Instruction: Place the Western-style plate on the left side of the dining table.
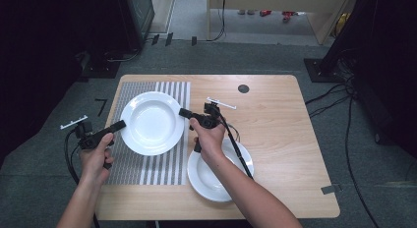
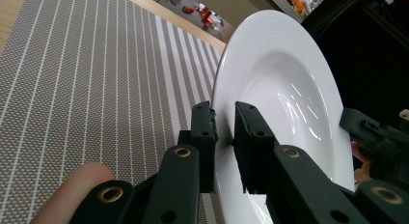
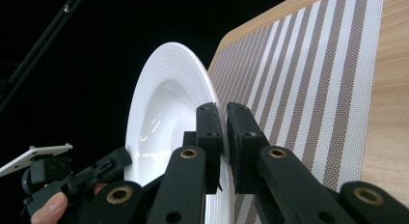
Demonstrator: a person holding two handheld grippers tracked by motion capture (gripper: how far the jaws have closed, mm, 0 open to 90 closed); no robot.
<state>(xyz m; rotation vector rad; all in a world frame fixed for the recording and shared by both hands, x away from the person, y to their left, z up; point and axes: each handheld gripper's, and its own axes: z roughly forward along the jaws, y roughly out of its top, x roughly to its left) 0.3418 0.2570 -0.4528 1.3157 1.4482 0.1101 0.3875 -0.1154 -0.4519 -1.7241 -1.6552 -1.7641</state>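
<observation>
Both my claws grip one white plate by opposite rim edges: left claw (image 1: 120,125), right claw (image 1: 185,112). Plate (image 1: 152,121) sits over the striped mat (image 1: 147,171) on the surface (image 1: 285,139), beside a second plate (image 1: 216,181).

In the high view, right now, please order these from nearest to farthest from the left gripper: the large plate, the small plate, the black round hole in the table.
1. The large plate: the left gripper grips its left rim.
2. The small plate: front, right of the mat.
3. The black round hole: far edge, right of centre.
</observation>
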